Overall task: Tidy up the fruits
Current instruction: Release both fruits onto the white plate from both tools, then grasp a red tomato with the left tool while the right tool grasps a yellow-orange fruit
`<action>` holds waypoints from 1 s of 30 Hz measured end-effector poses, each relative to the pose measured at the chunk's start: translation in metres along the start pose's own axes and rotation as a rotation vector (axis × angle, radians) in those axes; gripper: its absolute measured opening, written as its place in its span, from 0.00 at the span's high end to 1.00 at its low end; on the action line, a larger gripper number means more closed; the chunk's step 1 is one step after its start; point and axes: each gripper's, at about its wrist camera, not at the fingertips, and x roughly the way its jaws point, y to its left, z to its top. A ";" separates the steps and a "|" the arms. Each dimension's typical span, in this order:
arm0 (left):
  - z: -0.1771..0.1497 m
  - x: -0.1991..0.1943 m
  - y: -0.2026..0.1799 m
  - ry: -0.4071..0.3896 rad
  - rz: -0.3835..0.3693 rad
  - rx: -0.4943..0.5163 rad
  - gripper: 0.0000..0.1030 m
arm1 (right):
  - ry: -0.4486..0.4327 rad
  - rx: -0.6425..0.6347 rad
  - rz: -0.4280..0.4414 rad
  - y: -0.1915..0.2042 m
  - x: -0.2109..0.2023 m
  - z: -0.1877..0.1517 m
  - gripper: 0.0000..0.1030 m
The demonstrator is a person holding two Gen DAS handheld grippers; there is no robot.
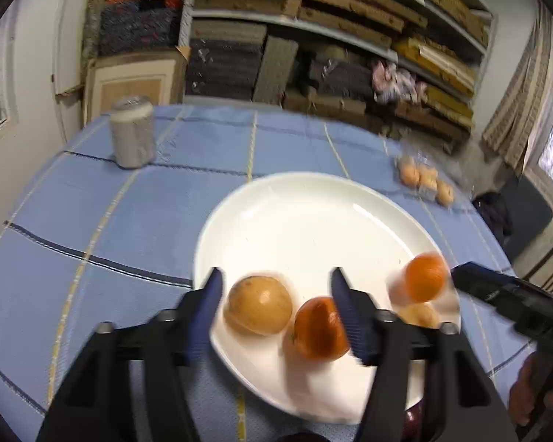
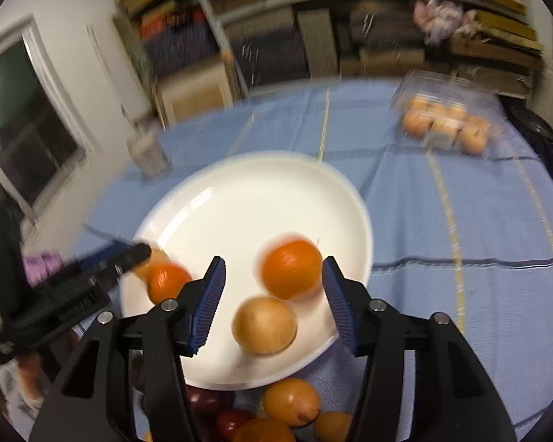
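- Both claws hover over the white plate (image 1: 276, 199) on the blue checked table (image 1: 110, 221), with nothing gripped in either.
- The left claw (image 1: 276, 305) gapes wide above a tan fruit (image 1: 258, 304) and an orange (image 1: 319, 328).
- The right claw (image 2: 272, 294) is also spread wide, around another orange (image 2: 291, 269) and a tan fruit (image 2: 264, 325).
- More loose fruit (image 2: 291, 401) lies just beside the plate's near rim; a clear box of fruit (image 2: 449, 121) sits well apart.
- I'd guess fruits are being gathered onto the plate; next, a claw must drop to the loose pile and close gently.

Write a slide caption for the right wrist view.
Open right gripper over a white plate holding two oranges and a tan fruit.
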 end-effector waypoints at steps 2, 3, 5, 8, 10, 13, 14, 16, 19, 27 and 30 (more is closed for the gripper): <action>0.000 -0.019 0.007 -0.039 -0.014 -0.032 0.28 | -0.086 0.003 0.030 0.001 -0.032 0.000 0.40; -0.002 -0.029 0.009 -0.058 -0.017 -0.043 0.24 | -0.128 -0.004 0.040 0.003 -0.048 -0.001 0.36; -0.012 -0.052 0.015 -0.103 -0.002 -0.056 0.16 | -0.247 -0.025 0.024 0.006 -0.084 -0.018 0.18; -0.044 -0.083 0.025 -0.151 0.058 -0.068 0.10 | -0.351 -0.069 -0.030 0.003 -0.110 -0.054 0.14; -0.071 -0.096 0.028 -0.146 0.085 -0.046 0.10 | -0.349 -0.092 -0.090 -0.003 -0.113 -0.083 0.14; -0.101 -0.108 0.026 -0.129 0.115 -0.002 0.10 | -0.282 -0.083 -0.114 -0.017 -0.113 -0.113 0.14; -0.111 -0.110 0.023 -0.112 0.114 0.020 0.10 | -0.269 -0.069 -0.113 -0.022 -0.114 -0.120 0.12; -0.122 -0.109 0.013 -0.082 0.114 0.077 0.10 | -0.247 -0.030 -0.102 -0.031 -0.114 -0.129 0.10; -0.129 -0.105 0.000 -0.061 0.106 0.148 0.10 | -0.251 0.037 -0.073 -0.044 -0.120 -0.136 0.09; -0.137 -0.093 0.001 0.018 0.054 0.158 0.22 | -0.215 0.119 -0.068 -0.061 -0.118 -0.139 0.08; -0.135 -0.084 0.006 0.062 0.032 0.137 0.38 | -0.209 0.117 -0.069 -0.061 -0.118 -0.138 0.08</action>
